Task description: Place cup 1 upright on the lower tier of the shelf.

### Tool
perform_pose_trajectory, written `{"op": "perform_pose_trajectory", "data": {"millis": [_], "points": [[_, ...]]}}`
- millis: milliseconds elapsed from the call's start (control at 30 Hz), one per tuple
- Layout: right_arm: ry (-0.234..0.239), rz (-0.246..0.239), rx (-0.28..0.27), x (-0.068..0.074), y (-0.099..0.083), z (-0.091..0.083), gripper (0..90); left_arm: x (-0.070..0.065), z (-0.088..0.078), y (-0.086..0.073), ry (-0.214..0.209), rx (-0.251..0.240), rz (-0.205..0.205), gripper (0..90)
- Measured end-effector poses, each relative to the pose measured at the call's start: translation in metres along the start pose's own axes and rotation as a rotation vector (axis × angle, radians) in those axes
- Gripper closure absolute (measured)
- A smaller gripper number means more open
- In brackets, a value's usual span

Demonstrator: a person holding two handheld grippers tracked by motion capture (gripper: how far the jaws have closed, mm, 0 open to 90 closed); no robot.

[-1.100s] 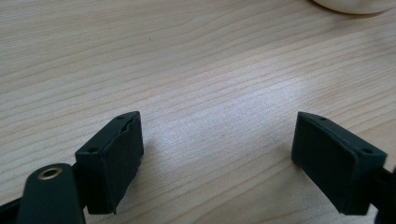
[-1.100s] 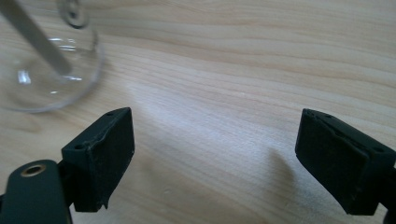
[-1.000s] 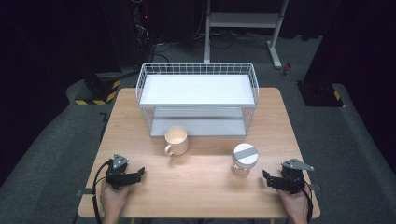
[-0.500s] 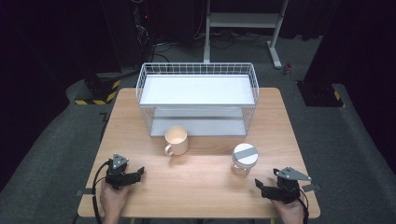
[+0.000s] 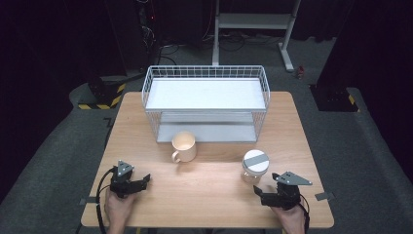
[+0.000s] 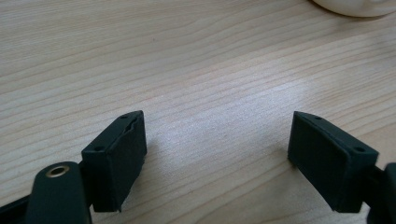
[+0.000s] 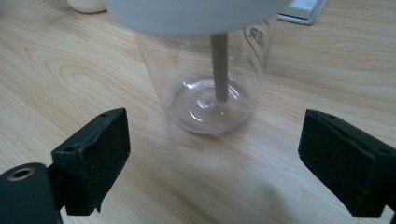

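Observation:
A clear glass jar (image 5: 255, 165) with a white lid and a grey stripe stands on the wooden table (image 5: 209, 195), right of centre. My right gripper (image 5: 259, 192) lies just in front of it, pointing left. In the right gripper view the jar (image 7: 205, 79) stands a little ahead of the right gripper (image 7: 215, 140). Its jaws have just been opening and stand wide, with nothing between the pads. A cream mug (image 5: 184, 146) sits left of the jar. My left gripper (image 5: 144, 180) rests open near the front left, over bare wood (image 6: 217, 135).
A white wire basket rack (image 5: 204, 78) with two shelves stands across the back half of the table. The mug's base (image 6: 355, 5) shows at the top edge of the left gripper view. Dark floor surrounds the table.
My right gripper has slid left along the table's near edge, coming in front of the jar, and its jaws have spread wider. The left gripper has stayed put.

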State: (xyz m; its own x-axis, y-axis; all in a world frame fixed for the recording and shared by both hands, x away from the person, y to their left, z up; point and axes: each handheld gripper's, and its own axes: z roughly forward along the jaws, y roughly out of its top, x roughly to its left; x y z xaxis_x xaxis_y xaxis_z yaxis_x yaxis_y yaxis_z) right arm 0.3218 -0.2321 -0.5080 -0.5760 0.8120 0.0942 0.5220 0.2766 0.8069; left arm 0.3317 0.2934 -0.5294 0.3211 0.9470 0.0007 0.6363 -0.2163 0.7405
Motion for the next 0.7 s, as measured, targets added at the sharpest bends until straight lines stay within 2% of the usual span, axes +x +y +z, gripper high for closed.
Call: {"op": "perform_pose_trajectory", "data": {"millis": [133, 200, 400, 700], "points": [[-0.001, 0.004, -0.024, 0.003, 0.003, 0.003, 9.1, 0.000, 0.000, 0.000, 0.000, 0.001, -0.001, 19.9], [0.007, 0.002, -0.025, 0.002, 0.005, 0.010, 9.0, 0.000, 0.000, 0.000, 0.000, 0.001, -0.001, 19.9], [-0.014, 0.001, -0.037, 0.006, 0.008, 0.013, 8.9, 0.000, 0.000, 0.000, 0.001, 0.001, -0.001, 19.9], [-0.032, -0.027, -0.049, 0.007, 0.016, 0.017, 8.9, 0.000, 0.000, 0.000, 0.000, 0.000, 0.000, 19.9]]}}
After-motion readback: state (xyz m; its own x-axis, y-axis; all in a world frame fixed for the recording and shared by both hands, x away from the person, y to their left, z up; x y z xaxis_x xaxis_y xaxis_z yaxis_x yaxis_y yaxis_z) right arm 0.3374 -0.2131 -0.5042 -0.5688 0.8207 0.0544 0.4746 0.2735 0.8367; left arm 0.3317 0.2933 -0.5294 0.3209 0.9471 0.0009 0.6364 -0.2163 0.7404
